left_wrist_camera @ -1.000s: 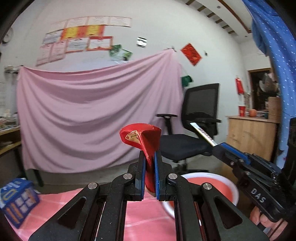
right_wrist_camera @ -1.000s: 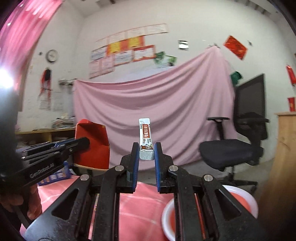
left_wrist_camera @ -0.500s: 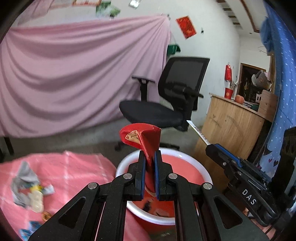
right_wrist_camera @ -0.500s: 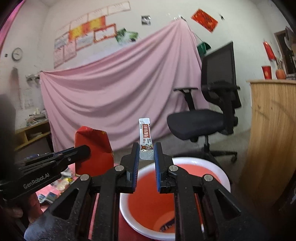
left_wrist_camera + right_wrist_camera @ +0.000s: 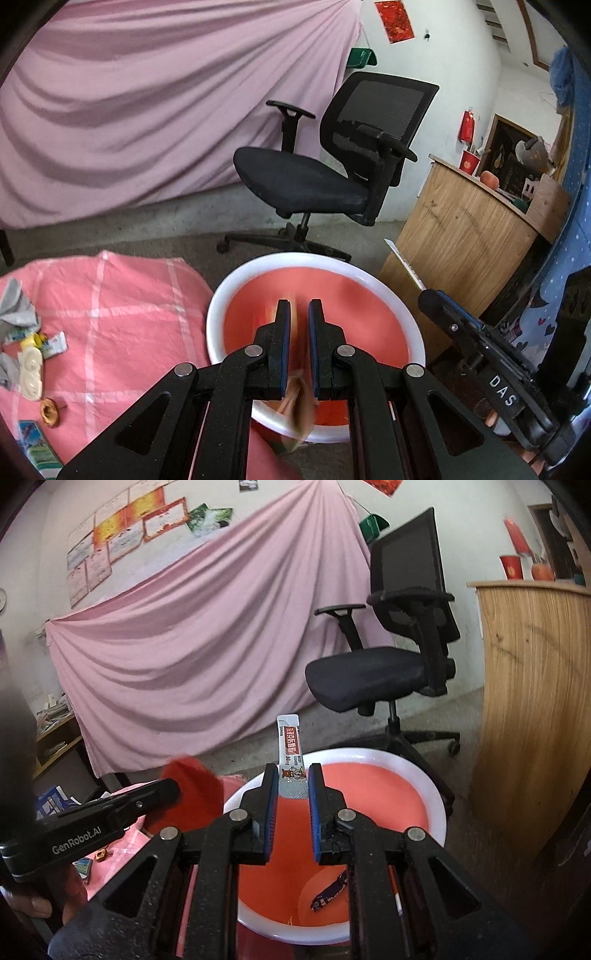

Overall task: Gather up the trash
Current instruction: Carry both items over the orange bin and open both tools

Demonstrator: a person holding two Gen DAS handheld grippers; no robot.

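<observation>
- Drop-off step: my left gripper (image 5: 295,325) sat parted over the bin (image 5: 229,291), its red wrapper (image 5: 194,786) blurred, apparently falling.
- Right gripper (image 5: 292,790) looked slack around the sachet (image 5: 290,749); couldn't tell if it gripped. Next I'd open wider.

"DAS" showing in white letters on body of right gripper (image 5: 428,295), at 4 o'clock in left wrist view. "GenRobot.AI" showing in white on side of left gripper (image 5: 173,788), at 8 o'clock in right wrist view. Sachet (image 5: 291,760) standing between right gripper's fingers, at 12 o'clock from them, carrying red band with characters too small for reading. Wall papers (image 5: 125,520) at 11 o'clock showing print, not legible.
</observation>
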